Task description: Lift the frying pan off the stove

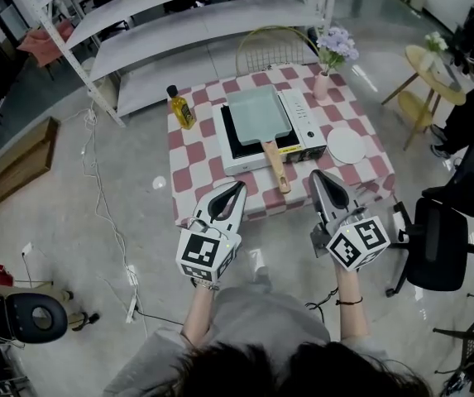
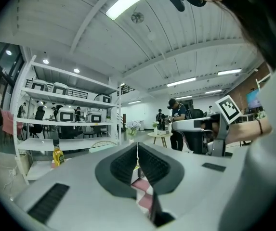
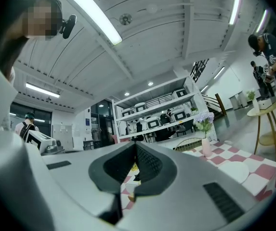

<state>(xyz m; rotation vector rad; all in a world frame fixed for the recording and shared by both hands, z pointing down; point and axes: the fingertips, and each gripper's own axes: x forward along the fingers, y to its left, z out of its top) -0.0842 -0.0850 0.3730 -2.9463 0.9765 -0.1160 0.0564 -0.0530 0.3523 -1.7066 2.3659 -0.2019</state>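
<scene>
A pale green rectangular frying pan (image 1: 257, 110) sits on a white tabletop stove (image 1: 303, 126), and its wooden handle (image 1: 275, 162) points toward me. My left gripper (image 1: 238, 185) hovers at the table's near edge, left of the handle's end, with its jaws shut and nothing between them. My right gripper (image 1: 316, 174) is just right of the handle's end, also shut and empty. In the left gripper view the jaws (image 2: 137, 150) meet, with checked cloth showing below them. The right gripper view likewise shows closed jaws (image 3: 135, 150). Neither gripper touches the pan.
The table (image 1: 199, 160) has a red and white checked cloth. On it stand a yellow oil bottle (image 1: 180, 107) at the left, a vase of purple flowers (image 1: 323, 85) and a white plate (image 1: 346, 145) at the right. A black office chair (image 1: 439, 242) is to my right, and white shelving (image 1: 179, 23) stands behind the table.
</scene>
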